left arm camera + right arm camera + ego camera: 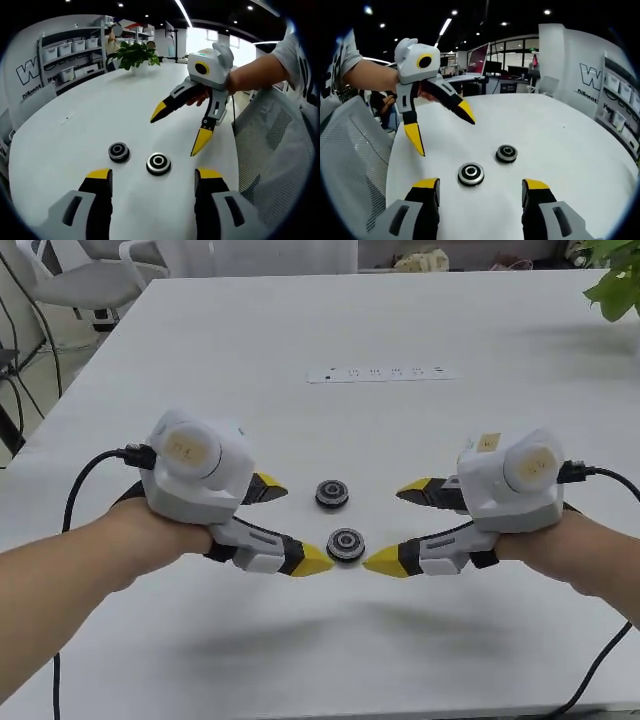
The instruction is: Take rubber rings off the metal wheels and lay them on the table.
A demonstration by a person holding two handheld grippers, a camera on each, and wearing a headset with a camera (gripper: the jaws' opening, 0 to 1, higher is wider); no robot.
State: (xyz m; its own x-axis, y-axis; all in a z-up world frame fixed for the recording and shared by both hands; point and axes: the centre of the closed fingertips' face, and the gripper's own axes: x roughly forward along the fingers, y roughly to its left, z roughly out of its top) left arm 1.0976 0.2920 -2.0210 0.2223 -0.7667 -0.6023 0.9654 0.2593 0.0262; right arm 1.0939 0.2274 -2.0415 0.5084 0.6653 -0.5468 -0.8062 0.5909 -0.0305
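Two small metal wheels, each with a black rubber ring around it, lie flat on the white table [250, 350]. The nearer wheel [346, 544] [158, 163] [471, 173] sits between the lower tips of both grippers. The farther wheel [332, 494] [119, 151] [506, 154] lies just behind it. My left gripper [298, 525] [154, 175] [446, 136] comes in from the left, open and holding nothing. My right gripper [385, 526] [481, 183] [173, 136] faces it from the right, also open and holding nothing. Neither touches a wheel.
A white power strip [380, 373] lies further back at the table's middle. A chair [90, 280] stands beyond the far left corner and a green plant [615, 280] [132, 54] at the far right. Black cables trail from both grippers.
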